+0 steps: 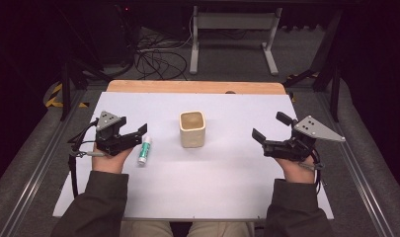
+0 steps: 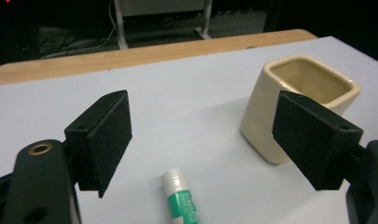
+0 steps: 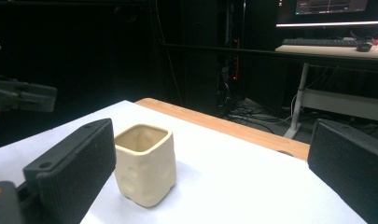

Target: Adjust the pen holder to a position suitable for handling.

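While the left gripper (image 1: pixel 138 132) hangs unclenched over the glue stick (image 1: pixel 144 150)
Cream cup (image 1: pixel 192 129) sits at its three o'clock; right gripper (image 1: pixel 271 126) gapes empty.

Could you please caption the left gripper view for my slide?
Open left gripper over a glue stick, cream cup beyond.
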Available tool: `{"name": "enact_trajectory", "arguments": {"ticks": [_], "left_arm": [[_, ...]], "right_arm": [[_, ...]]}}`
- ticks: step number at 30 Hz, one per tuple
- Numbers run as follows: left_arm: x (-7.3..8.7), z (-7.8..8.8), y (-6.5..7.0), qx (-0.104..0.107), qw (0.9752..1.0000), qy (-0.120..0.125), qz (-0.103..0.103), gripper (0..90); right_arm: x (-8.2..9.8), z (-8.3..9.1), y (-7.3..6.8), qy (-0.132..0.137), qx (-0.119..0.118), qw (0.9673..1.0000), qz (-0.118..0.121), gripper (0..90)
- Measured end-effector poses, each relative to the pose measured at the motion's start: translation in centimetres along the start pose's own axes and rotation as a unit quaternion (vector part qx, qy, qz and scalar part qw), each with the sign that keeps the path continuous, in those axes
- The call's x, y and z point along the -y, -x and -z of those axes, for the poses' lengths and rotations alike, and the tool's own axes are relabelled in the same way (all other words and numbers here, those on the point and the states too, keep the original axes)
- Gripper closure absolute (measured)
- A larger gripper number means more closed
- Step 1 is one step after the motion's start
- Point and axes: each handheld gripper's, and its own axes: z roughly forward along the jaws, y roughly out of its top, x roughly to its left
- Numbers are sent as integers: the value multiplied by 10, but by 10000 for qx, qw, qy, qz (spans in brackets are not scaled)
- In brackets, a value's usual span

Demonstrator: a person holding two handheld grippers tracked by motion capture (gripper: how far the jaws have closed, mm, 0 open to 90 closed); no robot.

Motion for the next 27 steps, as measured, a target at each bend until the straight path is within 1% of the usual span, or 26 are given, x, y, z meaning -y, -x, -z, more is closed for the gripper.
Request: {"name": "enact_trajectory", "arguments": {"ticks": [1, 2, 3, 4, 5, 6, 10, 15, 16, 17, 18, 19, 20, 23, 24, 25, 26, 27], "left_arm": [[0, 0, 0, 0, 10000, 0, 0, 214], [3, -4, -1, -68, 9999, -78, 22, 218], [3, -4, -1, -68, 9999, -78, 22, 223], [5, -9, -2, -103, 9998, -149, 51, 229], [5, -9, -2, -103, 9998, -149, 51, 232], [6, -11, -3, -115, 9997, -188, 75, 235], [9, -21, -4, -154, 9992, -369, 67, 244], [11, -30, -4, -226, 9985, -487, 88, 276], [12, -31, -4, -250, 9982, -525, 113, 277], [13, -35, -4, -328, 9978, -555, 143, 276], [13, -35, -4, -328, 9978, -555, 143, 276], [15, -39, -6, -426, 9972, -596, 162, 274], [15, -39, -6, -426, 9972, -596, 162, 274], [20, -47, -7, -548, 9953, -767, 238, 275], [20, -47, -7, -548, 9953, -767, 238, 278], [22, -52, -8, -599, 9940, -873, 272, 281], [22, -52, -8, -599, 9940, -873, 272, 285], [24, -55, -8, -647, 9934, -916, 254, 290]], "right_arm": [[0, 0, 0, 6, -2, 10000, -14, 16], [0, 1, 0, 3, -4, 10000, -15, 16], [0, 1, 0, -1, 9, 10000, -16, 15], [0, 2, 0, 0, 12, 10000, -19, 15], [0, 2, 1, 9, 10, 10000, -19, 16], [0, 2, 1, 10, 18, 10000, -23, 15], [0, 3, 1, 5, 29, 10000, -39, 15], [0, 2, 1, -12, 16, 10000, -34, 16], [0, 2, 1, -16, 22, 10000, -45, 16], [0, 2, 1, -13, 18, 10000, -41, 15], [0, 3, 1, -15, 19, 10000, -45, 16], [0, 3, 1, -14, 17, 10000, -51, 16], [0, 3, 1, -16, 15, 10000, -54, 16], [0, 4, 2, -18, 21, 10000, -68, 16], [0, 4, 2, -14, 24, 10000, -67, 16], [0, 4, 2, -7, 27, 10000, -72, 16], [0, 4, 2, -7, 27, 10000, -72, 16], [0, 5, 2, 1, 27, 10000, -93, 15]]}}
